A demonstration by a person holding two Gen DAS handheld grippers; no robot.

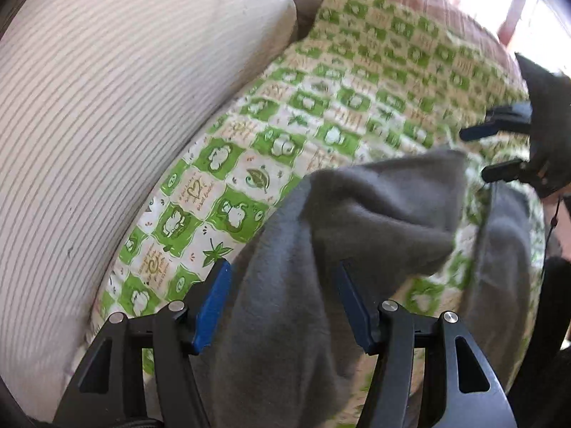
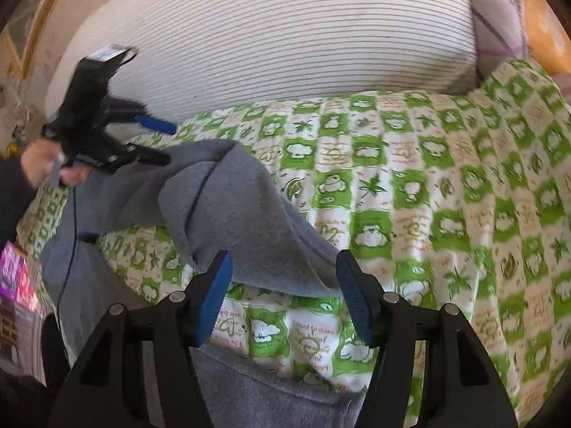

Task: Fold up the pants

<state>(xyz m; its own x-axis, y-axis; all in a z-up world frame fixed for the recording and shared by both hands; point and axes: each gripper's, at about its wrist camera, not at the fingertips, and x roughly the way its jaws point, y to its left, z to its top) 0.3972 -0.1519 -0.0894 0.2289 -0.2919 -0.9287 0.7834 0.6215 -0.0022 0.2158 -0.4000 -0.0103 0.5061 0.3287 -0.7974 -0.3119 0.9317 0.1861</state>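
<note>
Grey fleece pants [image 2: 228, 210] lie rumpled on green-and-white checked bedspread [image 2: 446, 185], one leg partly folded over, near its striped-pillow edge.

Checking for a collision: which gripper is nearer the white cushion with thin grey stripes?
Left. The left gripper is close beside the white striped cushion, over the grey pants. The right gripper is farther out, with green-checked bedspread between it and the cushion.

Green-checked bed cover [image 2: 446, 185], gray pants [image 2: 242, 214], striped pillow [image 2: 271, 32]
</note>
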